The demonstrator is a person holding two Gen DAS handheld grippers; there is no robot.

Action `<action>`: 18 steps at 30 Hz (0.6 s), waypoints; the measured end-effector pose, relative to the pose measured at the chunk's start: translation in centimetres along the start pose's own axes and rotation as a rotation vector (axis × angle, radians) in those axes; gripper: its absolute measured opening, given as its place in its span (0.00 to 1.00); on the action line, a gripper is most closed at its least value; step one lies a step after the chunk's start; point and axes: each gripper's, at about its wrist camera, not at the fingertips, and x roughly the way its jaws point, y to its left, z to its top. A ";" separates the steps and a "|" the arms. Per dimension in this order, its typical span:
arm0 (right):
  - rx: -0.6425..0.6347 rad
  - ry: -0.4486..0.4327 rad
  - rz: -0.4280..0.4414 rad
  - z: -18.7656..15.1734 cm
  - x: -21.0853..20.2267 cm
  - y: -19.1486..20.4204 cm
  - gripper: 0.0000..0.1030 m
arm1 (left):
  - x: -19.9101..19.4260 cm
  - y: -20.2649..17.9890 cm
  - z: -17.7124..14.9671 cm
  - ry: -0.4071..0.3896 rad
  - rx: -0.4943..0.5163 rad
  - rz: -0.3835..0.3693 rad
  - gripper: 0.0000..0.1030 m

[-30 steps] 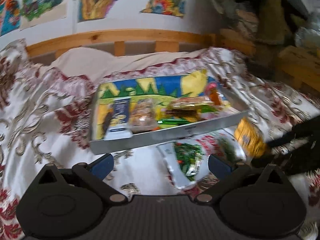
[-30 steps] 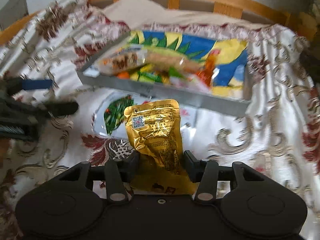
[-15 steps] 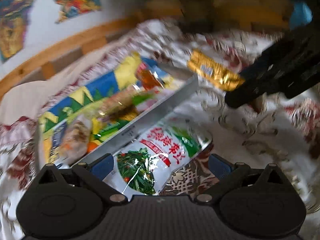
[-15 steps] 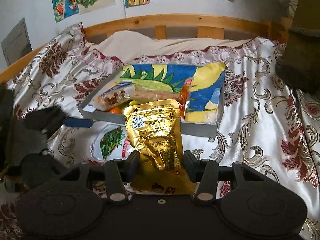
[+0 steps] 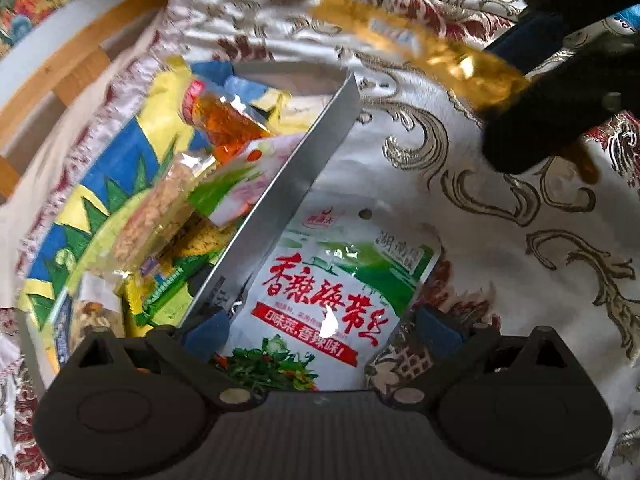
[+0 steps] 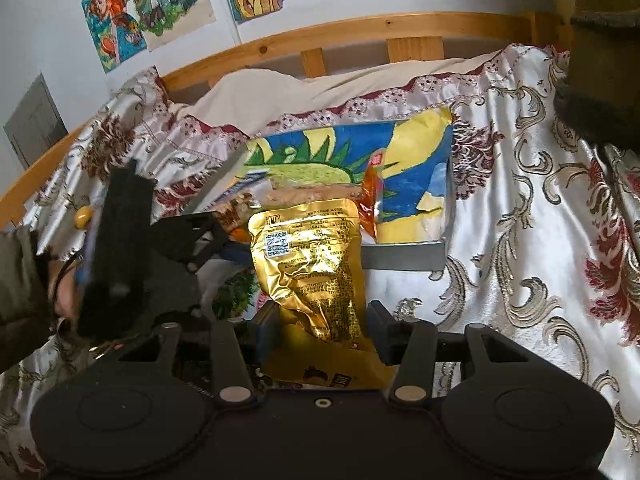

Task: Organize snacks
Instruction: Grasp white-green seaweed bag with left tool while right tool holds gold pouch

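Covering the whole bed, a floral cloth [image 6: 540,248], with a wooden rail [image 6: 360,32] behind and drawings [image 6: 148,4] on the wall. Lying on the cloth, a grey tray [image 6: 404,258] lined with a painted sheet [image 6: 408,160]; near wall of the tray [image 5: 304,176] running diagonally through the left view. Heaped inside, several snacks: an orange packet [image 5: 224,120] leaning toward the far end, a clear pack of brownish pieces [image 5: 160,208] in the middle, green and yellow wrappers [image 5: 164,292] nearest the camera. Resting outside, flat on the cloth and touching the tray wall, a green-and-white pouch [image 5: 332,292] with red lettering. Straddling its lower part, left gripper [image 5: 320,330], blue pads [image 5: 206,330] spread wide on either side and apparently clear of the pouch. Clamped on a gold pouch [image 6: 310,268], right gripper [image 6: 322,328], holding its lower part upright, above the cloth and in front of the tray's near wall. Blocking part of the tray in the right view, the gold pouch itself and the left gripper's black body [image 6: 132,256].
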 end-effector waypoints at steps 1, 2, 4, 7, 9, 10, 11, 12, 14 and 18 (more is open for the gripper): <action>0.003 -0.005 0.006 0.1 -0.1 0.0 0.49 | 0.1 0.3 0.1 0.008 -0.007 -0.011 0.94; 0.003 -0.008 0.010 0.1 -0.2 0.1 0.49 | 0.0 0.5 0.0 0.014 -0.014 -0.017 0.91; 0.003 -0.007 0.010 0.1 -0.2 0.1 0.49 | -0.1 0.8 -0.1 0.019 -0.026 -0.024 0.87; 0.010 -0.004 0.005 0.0 -0.2 0.0 0.49 | -0.5 1.0 -0.4 0.031 -0.055 -0.025 0.80; 0.015 -0.007 0.002 0.0 -0.3 -0.1 0.49 | -0.7 1.2 -0.3 0.040 -0.076 -0.012 0.77; 0.016 -0.009 -0.001 0.0 -0.3 -0.1 0.49 | -0.7 1.2 -0.2 0.045 -0.094 -0.005 0.75; 0.015 -0.010 -0.005 -0.1 -0.3 -0.2 0.49 | -0.9 1.2 -0.2 0.048 -0.114 0.007 0.72; 0.015 -0.010 -0.012 -0.1 -0.4 -0.3 0.49 | -1.2 1.0 -0.3 0.051 -0.132 0.021 0.70; 0.014 -0.008 -0.026 -0.2 -0.3 -0.3 0.49 | -1.7 0.6 -0.3 0.052 -0.159 0.045 0.63; 0.016 -0.004 -0.051 -0.5 -0.3 -0.6 0.49 | -3.1 -0.1 -1.0 0.059 -0.261 0.044 0.54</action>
